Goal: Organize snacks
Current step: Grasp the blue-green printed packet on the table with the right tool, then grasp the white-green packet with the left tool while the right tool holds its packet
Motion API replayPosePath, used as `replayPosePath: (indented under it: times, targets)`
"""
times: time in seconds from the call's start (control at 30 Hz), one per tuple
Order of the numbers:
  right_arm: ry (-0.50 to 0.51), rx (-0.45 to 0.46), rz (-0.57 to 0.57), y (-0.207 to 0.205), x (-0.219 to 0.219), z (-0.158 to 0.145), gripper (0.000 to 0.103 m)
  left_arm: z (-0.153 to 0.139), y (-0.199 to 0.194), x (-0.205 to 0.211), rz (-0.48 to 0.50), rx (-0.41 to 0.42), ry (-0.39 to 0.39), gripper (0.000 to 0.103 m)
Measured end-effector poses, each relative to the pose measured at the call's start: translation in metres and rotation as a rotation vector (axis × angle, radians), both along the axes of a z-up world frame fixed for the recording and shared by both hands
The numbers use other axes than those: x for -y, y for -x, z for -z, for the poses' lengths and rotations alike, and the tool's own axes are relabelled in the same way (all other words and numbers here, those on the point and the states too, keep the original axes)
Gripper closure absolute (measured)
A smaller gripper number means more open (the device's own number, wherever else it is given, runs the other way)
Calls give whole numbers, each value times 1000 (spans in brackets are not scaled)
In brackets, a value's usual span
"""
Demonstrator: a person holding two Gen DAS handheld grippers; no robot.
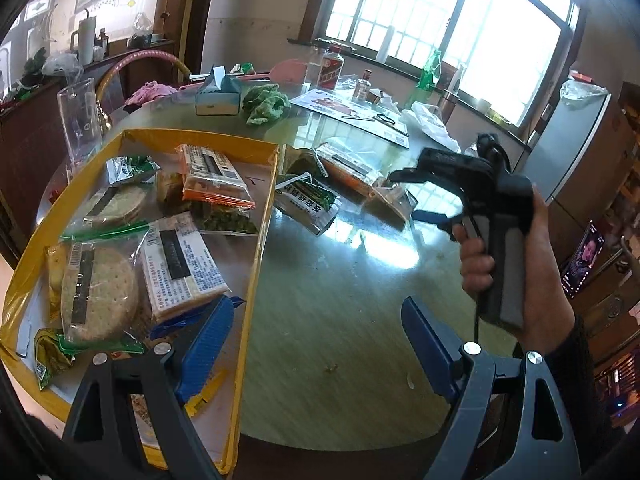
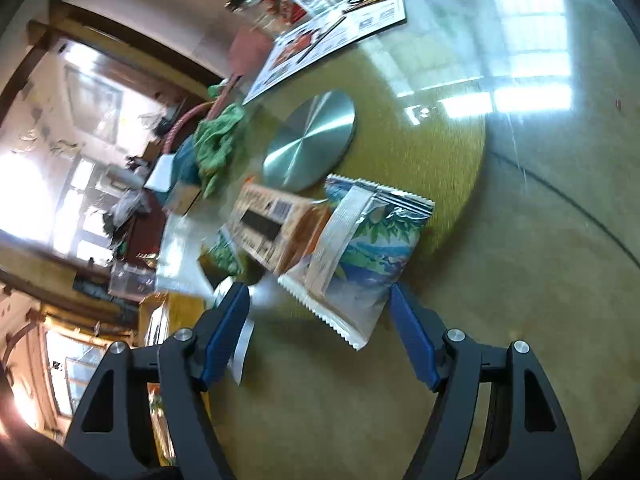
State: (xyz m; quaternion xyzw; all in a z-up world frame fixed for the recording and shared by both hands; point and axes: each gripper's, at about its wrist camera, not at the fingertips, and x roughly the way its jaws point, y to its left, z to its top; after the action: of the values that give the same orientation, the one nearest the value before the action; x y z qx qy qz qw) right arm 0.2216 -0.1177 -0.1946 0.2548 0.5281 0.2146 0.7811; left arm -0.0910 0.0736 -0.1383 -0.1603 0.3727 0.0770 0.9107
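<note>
A yellow-rimmed box (image 1: 262, 216) on the round table holds several snack packs, among them a round cracker pack (image 1: 98, 292) and an orange pack (image 1: 214, 174). My left gripper (image 1: 316, 320) is open and empty, its left finger over the box's near corner. More packs lie loose on the table: a green and white pack (image 1: 310, 202), an orange pack (image 1: 352, 168). My right gripper (image 2: 318, 296) is open, jaws either side of a blue and white leaf-print pack (image 2: 360, 256) that leans on an orange pack (image 2: 276, 224). The right gripper (image 1: 432, 196) also shows in the left wrist view.
A steel turntable disc (image 2: 310, 144), a green cloth (image 1: 266, 104), a tissue box (image 1: 218, 96), a leaflet (image 1: 352, 110), bottles (image 1: 332, 66) and a glass jug (image 1: 80, 118) stand on the glass table (image 1: 340, 280). A fridge (image 1: 572, 148) is at the right.
</note>
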Motion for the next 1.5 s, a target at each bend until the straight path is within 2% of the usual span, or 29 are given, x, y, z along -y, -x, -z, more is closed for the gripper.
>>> replayPosePath:
  times: [0.13, 0.23, 0.3, 0.4, 0.43, 0.5, 0.53, 0.67, 0.73, 0.8, 0.87, 0.97, 1.03, 1.07, 1.17, 1.27, 1.37, 1.4, 1.43, 1.5]
  targets:
    - [97, 32, 8, -15, -14, -4, 29, 0, 0, 2, 3, -3, -2, 17]
    - [107, -5, 61, -26, -13, -4, 29, 0, -2, 3, 6, -6, -9, 17]
    - [205, 11, 75, -35, -20, -7, 29, 1, -3, 3, 4, -10, -9, 17]
    - [367, 75, 32, -42, -38, -7, 30, 1, -3, 4, 2, -15, -12, 17]
    - [425, 100, 11, -39, -45, -7, 33, 1, -3, 4, 1, -15, -12, 17]
    - [470, 135, 3, -31, -44, -6, 49, 0, -4, 3, -3, -17, -14, 17]
    - [479, 145, 1, -27, -40, -6, 51, 0, -5, 3, -4, -21, -13, 17]
    - [464, 173, -40, -7, -23, -6, 53, 0, -16, 5, 4, -39, 6, 17]
    - [456, 190, -69, 6, -13, -6, 54, 1, -28, 5, 15, -54, 39, 17]
    - [442, 209, -110, 26, 0, -7, 55, 2, -45, 3, 28, -77, 100, 17]
    - [430, 227, -143, 42, 10, -6, 56, 5, -67, 1, 2, -112, 149, 17]
    - [405, 247, -166, 64, 29, -5, 56, 10, -103, 0, -16, -135, 181, 17]
    - [402, 259, -160, 79, 44, -5, 56, 16, -132, -3, -37, -190, 175, 19]
    - [398, 264, -161, 85, 50, -4, 56, 20, -148, -7, -70, -228, 174, 20]
    - [382, 274, -168, 97, 61, -4, 56, 27, -178, -20, -177, -269, 157, 21]
    - [368, 283, -171, 101, 64, -3, 56, 35, -197, -31, -261, -322, 154, 21]
    - [358, 290, -172, 101, 66, -3, 56, 43, -210, -33, -300, -381, 103, 23]
    - [359, 294, -172, 102, 66, -3, 56, 46, -213, -31, -310, -404, 73, 29]
    - [362, 299, -172, 103, 65, -3, 56, 48, -215, -29, -314, -418, 37, 40]
    - [367, 305, -173, 103, 64, -3, 56, 51, -216, -25, -303, -419, -20, 53]
